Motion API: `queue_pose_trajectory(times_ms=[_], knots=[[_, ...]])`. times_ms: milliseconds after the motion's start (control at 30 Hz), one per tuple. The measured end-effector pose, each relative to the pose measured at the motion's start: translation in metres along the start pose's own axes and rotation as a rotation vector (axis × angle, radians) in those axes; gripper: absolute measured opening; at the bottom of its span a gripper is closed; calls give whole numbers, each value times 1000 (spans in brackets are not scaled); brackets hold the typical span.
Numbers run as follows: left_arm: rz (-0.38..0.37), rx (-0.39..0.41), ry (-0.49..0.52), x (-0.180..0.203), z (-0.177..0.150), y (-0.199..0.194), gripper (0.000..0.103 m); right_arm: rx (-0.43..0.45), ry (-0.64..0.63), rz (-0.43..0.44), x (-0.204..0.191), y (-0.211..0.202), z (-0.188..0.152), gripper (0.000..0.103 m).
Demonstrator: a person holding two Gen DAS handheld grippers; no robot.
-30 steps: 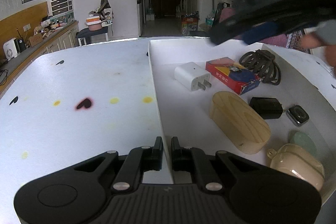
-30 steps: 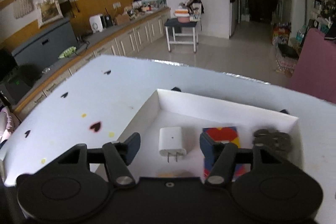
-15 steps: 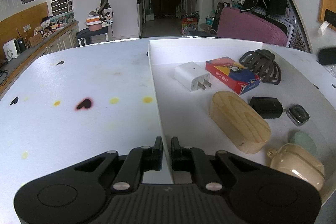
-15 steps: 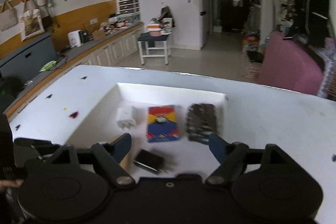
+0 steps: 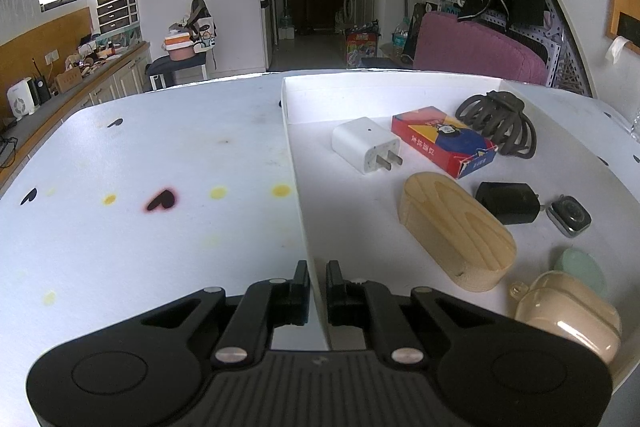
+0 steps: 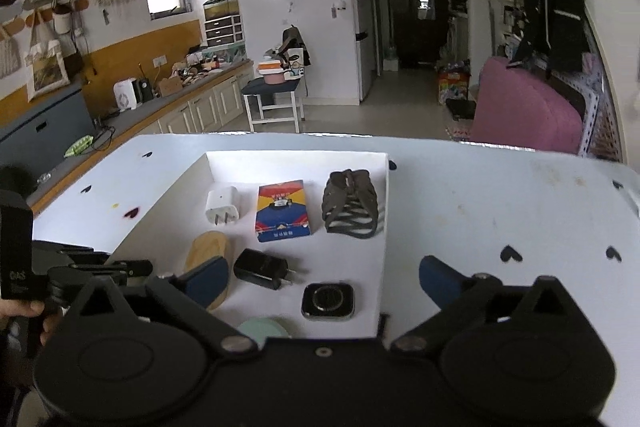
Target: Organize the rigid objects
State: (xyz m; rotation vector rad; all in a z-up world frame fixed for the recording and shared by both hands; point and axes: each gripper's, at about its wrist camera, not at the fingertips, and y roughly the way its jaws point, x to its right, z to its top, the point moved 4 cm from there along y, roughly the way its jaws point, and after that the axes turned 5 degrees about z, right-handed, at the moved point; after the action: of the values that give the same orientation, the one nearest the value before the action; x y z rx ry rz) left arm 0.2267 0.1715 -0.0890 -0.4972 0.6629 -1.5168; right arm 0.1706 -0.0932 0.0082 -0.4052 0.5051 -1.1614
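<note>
Your left claw (image 5: 317, 291) is clamped on the near left wall of the white tray (image 5: 298, 163), steadying it on the worktop (image 5: 140, 147). Your right claw (image 6: 324, 277) hangs above the tray's near right corner, spread wide, holding nothing.

Tray contents: white charger (image 6: 222, 205), card box (image 6: 282, 209) and hair clip (image 6: 351, 203) along the far wall; wooden case (image 5: 456, 229), black adapter (image 6: 260, 268) and watch face (image 6: 328, 301) in the middle; green disc (image 5: 582, 267) and beige earbud case (image 5: 568, 315) at the near edge.

Judgement: everything seen is boxed; sorting looks near done. Next, keep the tray pinned and check the worktop's right side for leftovers before any further pick.
</note>
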Motion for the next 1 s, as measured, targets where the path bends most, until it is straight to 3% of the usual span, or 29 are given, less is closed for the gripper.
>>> queue_pose_trajectory(times_ms=[300,433,500,633,700,1000], knots=[[9,-1,6,1,1,-2,8,5,22,-10,6,-2,-4,103],[1,39,-46,-7,9,-13,13,5,20,-12,6,-3,-7,103],[-3,63,-82,-11,16,-23,29,13,20,-10,6,-5,-7,103],[-2,113,-96,-9,27,-44,48,33,17,-6,4,-13,-7,103],[-1,136,-96,-5,33,-57,64,44,15,-4,3,-18,-6,103],[3,252,-102,18,51,-129,98,113,8,0,4,-49,-5,103]])
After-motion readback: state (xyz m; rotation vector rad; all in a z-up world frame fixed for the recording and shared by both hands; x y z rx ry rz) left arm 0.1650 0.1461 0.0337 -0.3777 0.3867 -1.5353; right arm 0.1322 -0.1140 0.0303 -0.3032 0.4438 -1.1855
